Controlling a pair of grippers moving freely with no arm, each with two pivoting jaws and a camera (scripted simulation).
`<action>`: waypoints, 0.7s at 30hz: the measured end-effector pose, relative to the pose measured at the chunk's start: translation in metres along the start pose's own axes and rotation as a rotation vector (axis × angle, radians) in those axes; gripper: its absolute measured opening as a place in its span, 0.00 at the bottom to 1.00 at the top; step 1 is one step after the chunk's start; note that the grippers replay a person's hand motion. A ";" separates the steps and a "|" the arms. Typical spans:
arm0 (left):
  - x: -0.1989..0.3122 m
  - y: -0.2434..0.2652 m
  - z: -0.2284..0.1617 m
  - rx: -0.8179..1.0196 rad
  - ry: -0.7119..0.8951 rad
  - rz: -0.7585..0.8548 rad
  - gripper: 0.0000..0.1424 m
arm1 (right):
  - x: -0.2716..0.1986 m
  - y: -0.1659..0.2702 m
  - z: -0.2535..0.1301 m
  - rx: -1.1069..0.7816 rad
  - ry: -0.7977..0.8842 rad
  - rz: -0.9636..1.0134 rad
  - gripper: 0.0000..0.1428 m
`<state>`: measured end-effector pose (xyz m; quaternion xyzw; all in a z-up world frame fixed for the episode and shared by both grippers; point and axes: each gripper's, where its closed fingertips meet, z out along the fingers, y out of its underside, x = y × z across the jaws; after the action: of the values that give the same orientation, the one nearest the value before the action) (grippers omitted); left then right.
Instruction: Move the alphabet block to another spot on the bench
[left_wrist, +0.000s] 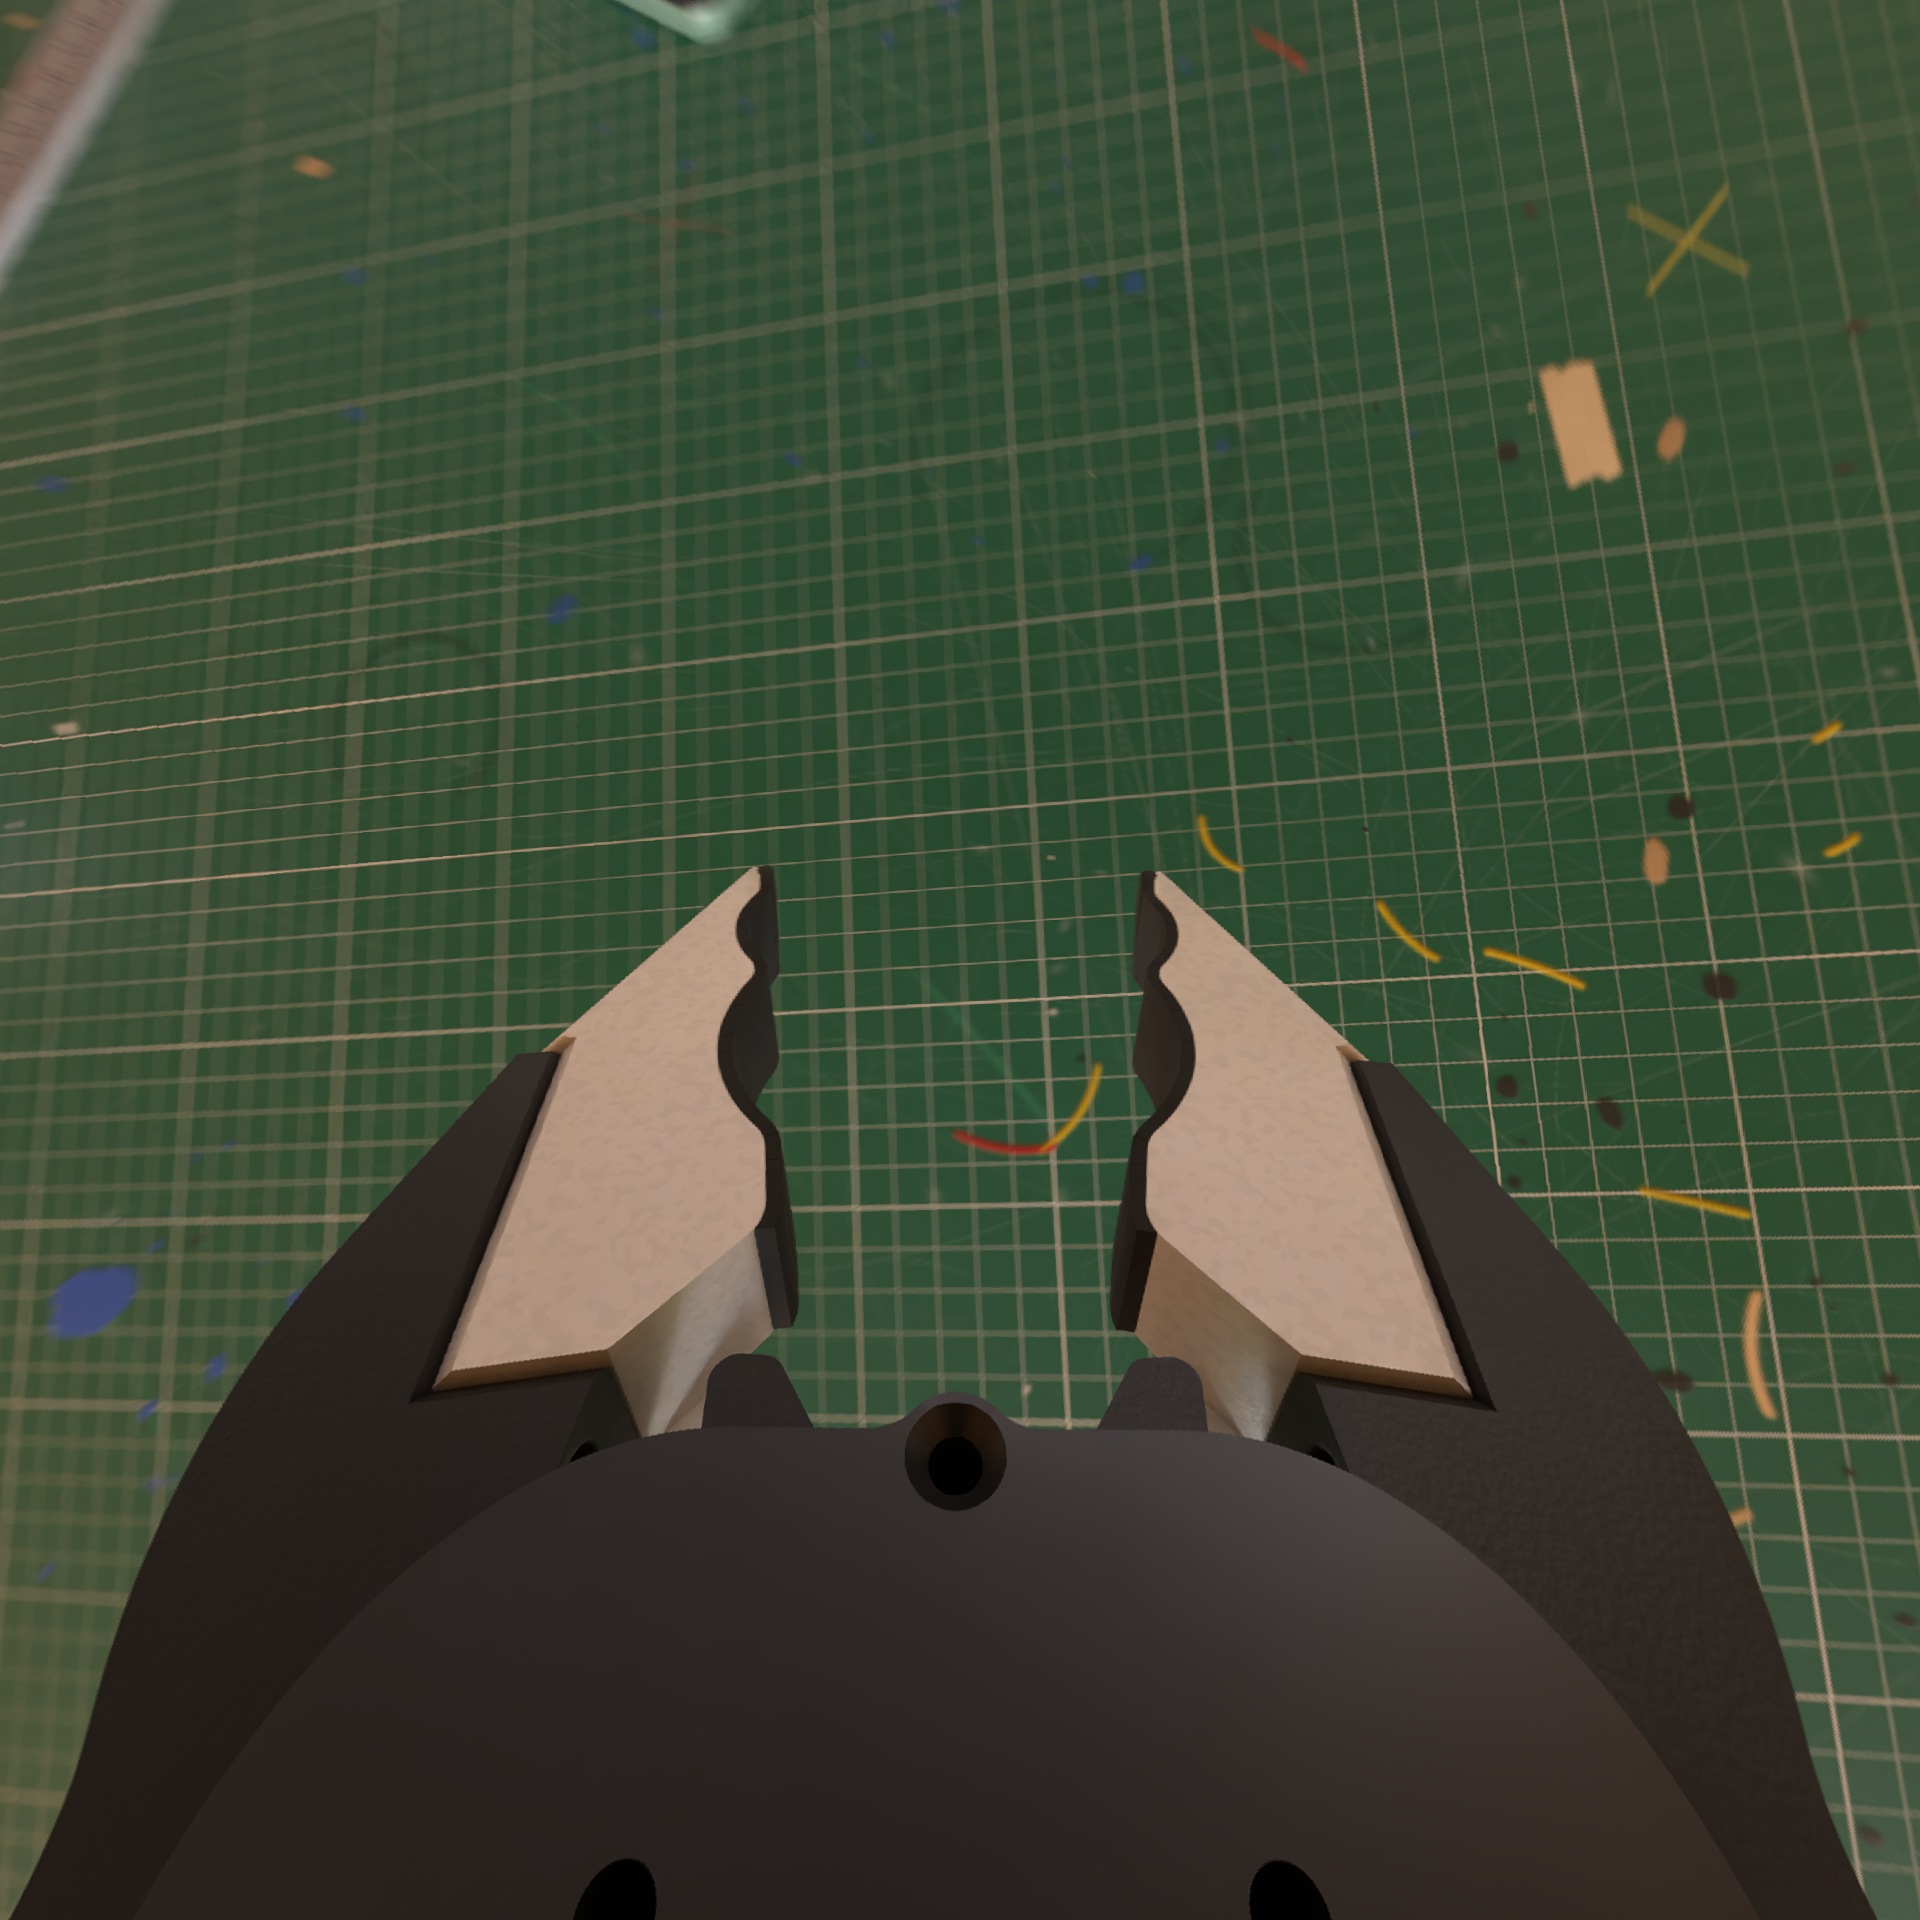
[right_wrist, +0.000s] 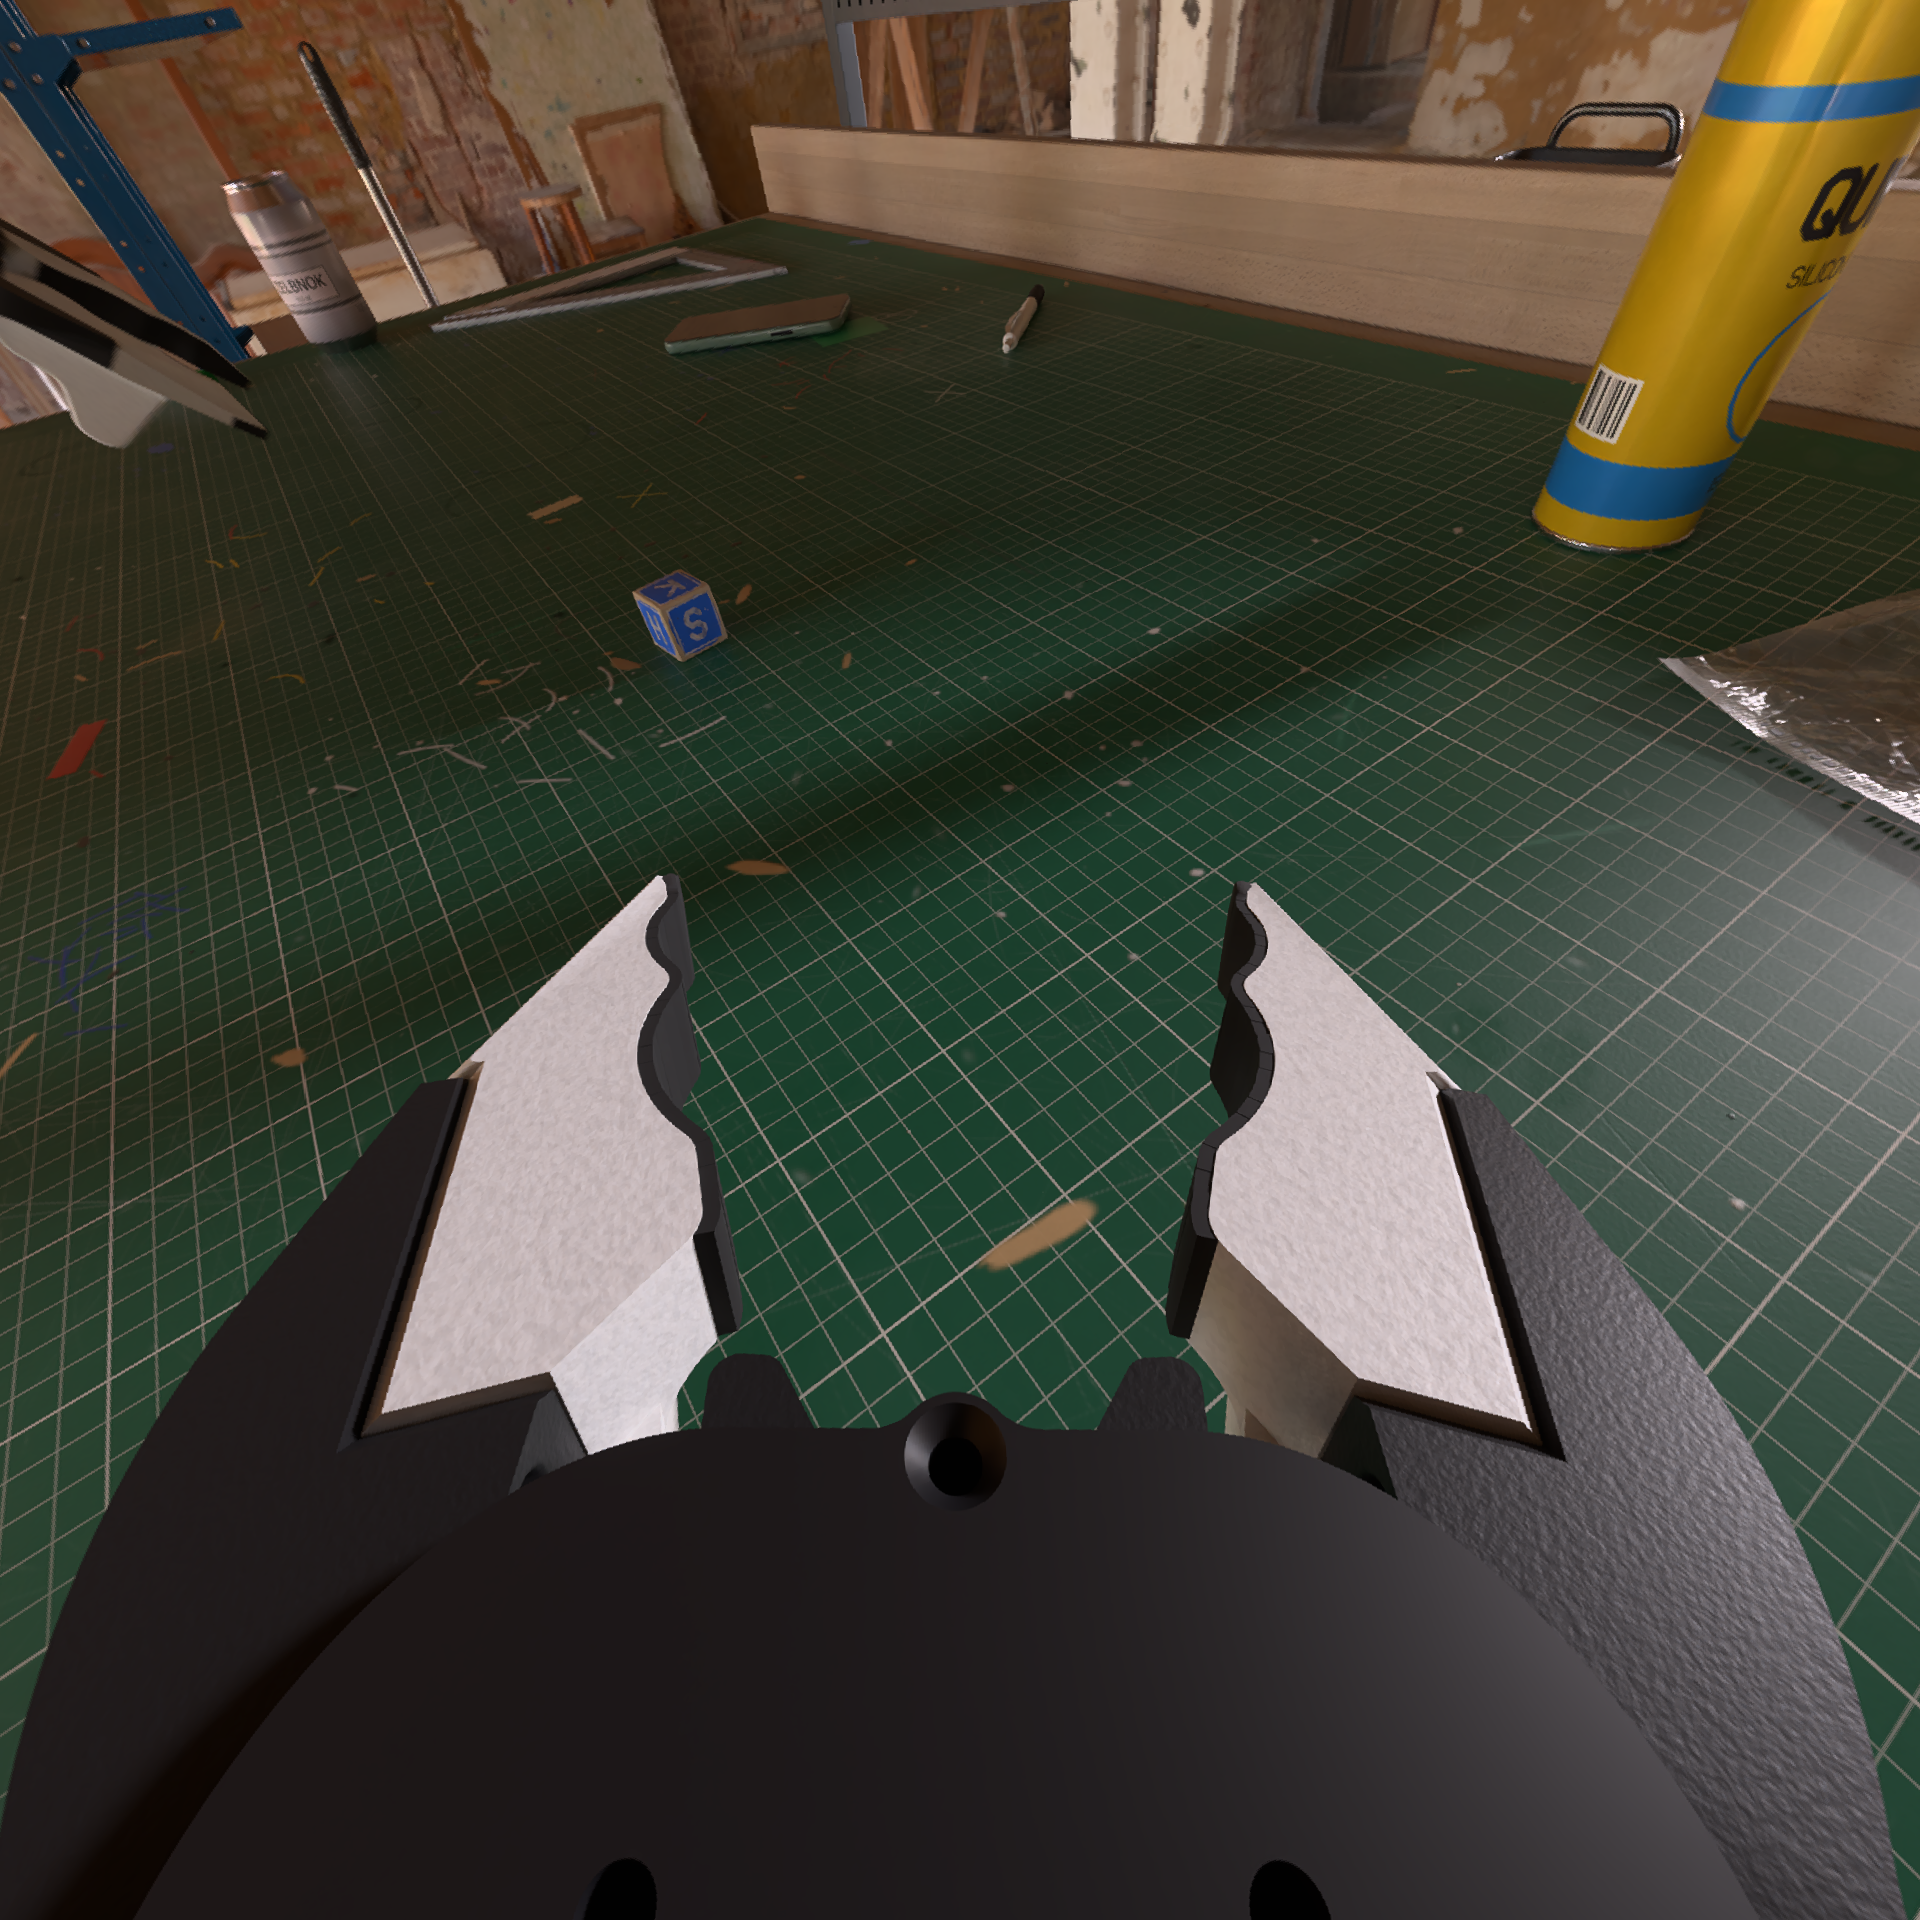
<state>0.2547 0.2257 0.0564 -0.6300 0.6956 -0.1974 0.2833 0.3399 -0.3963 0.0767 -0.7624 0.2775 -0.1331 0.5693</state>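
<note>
The alphabet block (right_wrist: 681, 615) is a small blue cube with tan edges. It sits on the green cutting mat (right_wrist: 1039, 727), ahead and to the left of my right gripper. My right gripper (right_wrist: 954, 891) is open and empty, some way short of the block. My left gripper (left_wrist: 954, 875) is open and empty, pointing down at the bare mat (left_wrist: 727, 520). The block does not show in the left wrist view. The left gripper also shows at the far left edge of the right wrist view (right_wrist: 125, 353), above the mat.
A yellow and blue tube (right_wrist: 1704, 312) stands at the right. A foil sheet (right_wrist: 1829, 707) lies at the right edge. A phone (right_wrist: 758, 320), a pen (right_wrist: 1021, 317), a metal square (right_wrist: 623, 286) and a grey can (right_wrist: 296, 260) lie at the back. A wooden board (right_wrist: 1247, 229) runs along the back.
</note>
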 end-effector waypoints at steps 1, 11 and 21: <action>-0.007 -0.004 -0.010 0.017 -0.014 -0.014 0.51 | 0.000 0.000 0.000 0.002 0.000 0.001 0.72; 0.037 -0.130 -0.155 0.463 0.117 0.169 0.53 | 0.001 -0.002 -0.002 0.008 0.002 -0.004 0.72; 0.292 -0.133 -0.086 0.315 0.752 0.891 0.55 | -0.002 -0.001 -0.003 0.011 -0.012 -0.006 0.72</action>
<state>0.2877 -0.0866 0.1638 -0.1155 0.9073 -0.3698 0.1632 0.3377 -0.3972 0.0789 -0.7608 0.2712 -0.1317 0.5747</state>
